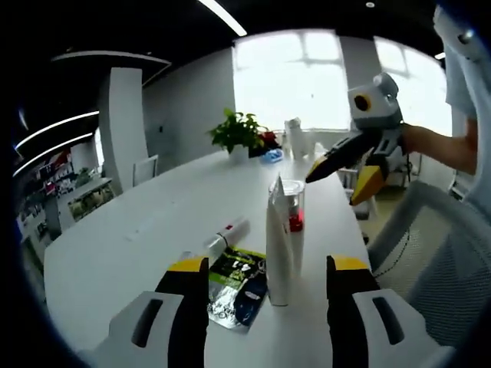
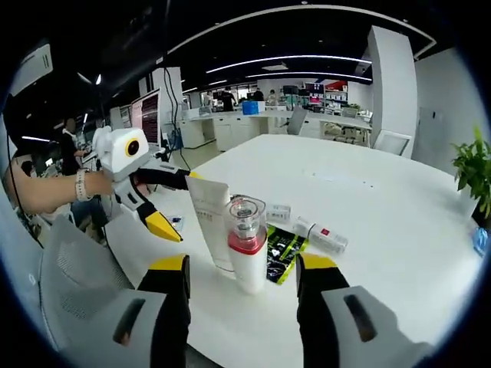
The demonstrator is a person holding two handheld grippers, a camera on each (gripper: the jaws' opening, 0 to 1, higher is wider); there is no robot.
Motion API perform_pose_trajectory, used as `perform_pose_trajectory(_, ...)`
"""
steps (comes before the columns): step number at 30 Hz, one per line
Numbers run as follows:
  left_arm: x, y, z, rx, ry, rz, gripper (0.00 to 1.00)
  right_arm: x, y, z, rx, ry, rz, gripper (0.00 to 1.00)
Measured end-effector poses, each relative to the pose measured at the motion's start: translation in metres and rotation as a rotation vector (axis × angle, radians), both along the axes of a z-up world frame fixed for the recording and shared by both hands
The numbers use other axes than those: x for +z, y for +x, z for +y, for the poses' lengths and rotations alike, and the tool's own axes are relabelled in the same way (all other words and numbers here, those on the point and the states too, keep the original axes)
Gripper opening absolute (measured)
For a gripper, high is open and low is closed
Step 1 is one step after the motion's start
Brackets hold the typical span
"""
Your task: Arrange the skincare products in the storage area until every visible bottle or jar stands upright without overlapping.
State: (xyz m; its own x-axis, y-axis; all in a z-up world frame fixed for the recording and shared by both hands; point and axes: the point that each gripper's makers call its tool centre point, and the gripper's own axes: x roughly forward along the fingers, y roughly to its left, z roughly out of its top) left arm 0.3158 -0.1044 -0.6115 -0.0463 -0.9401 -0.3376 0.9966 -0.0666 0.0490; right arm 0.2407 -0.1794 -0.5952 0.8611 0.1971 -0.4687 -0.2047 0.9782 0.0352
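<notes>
White table: large, rounded top; carries all items below; seen also in the right gripper view.
Tall tube: white, standing upright on its cap near the table's edge; in the right gripper view it stands just behind the bottle.
Pump bottle: white body, red band, clear cap; upright, touching or just beside the tall tube; in the left gripper view it is mostly hidden behind the tube.
Slim tube: white with a red mark, lying flat on the table; right gripper view.
Sachet: green and black packet, lying flat beside the upright pair; right gripper view.
Potted plant: green, at the far end of the table.
Left gripper: jaws apart, holding nothing, the tall tube standing between them; seen from the other side, jaws likewise apart near the tall tube.
Right gripper: jaws apart, empty, the bottle just ahead; in the left gripper view it hangs above the table, well spread.
</notes>
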Motion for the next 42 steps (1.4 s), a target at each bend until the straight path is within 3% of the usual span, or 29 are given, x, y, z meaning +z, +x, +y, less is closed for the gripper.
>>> perform_pose_trajectory(9,0.002,0.009,0.022,0.121,0.040,0.027,0.82,0.003,0.001,0.008,0.045,-0.049,0.021,0.72)
perform_pose_trajectory(19,0.003,0.019,0.050,0.226,0.074,0.054,0.97,0.000,-0.001,0.015,0.085,-0.085,0.051,0.83)
perform_pose_trajectory(35,0.014,0.028,0.087,0.383,0.109,0.056,0.97,0.000,0.002,0.013,0.090,-0.128,0.049,1.00)
perform_pose_trajectory(42,0.016,0.022,0.090,0.384,0.113,0.055,0.97,-0.004,0.005,0.007,0.098,-0.133,0.068,1.00)
